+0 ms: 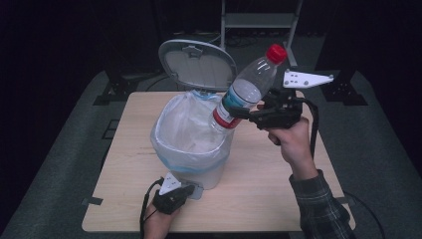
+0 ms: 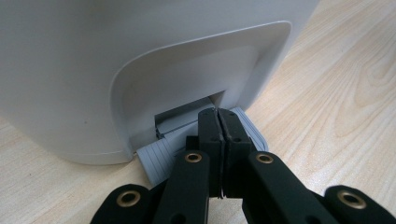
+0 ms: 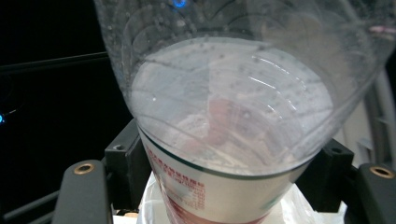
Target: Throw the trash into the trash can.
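Up near the centre right of the high view, the right tongs (image 1: 238, 112) are clamped on a clear plastic bottle (image 1: 247, 89), pinching it at its red and white label; the bottle tilts with its red cap (image 1: 276, 53) toward the upper right and its base hanging just above the rim of the white bin (image 1: 209, 172) in the middle of the frame. In the right gripper view the two black jaws press the bottle's sides low in the frame, with the clear, droplet-speckled body (image 3: 233, 93) rising over them. A thin plastic liner (image 1: 184, 127) lines the bin, and its grey lid (image 1: 197, 63) stands open behind it, upper centre. At the bottom of the high view the left tongs (image 1: 191, 190) sit at the bin's foot on the wooden counter (image 1: 278, 199). In the left gripper view their jaws are shut tight together, tips resting on the ribbed grey pedal (image 2: 161, 158) that sticks out of the recess at the bin's base
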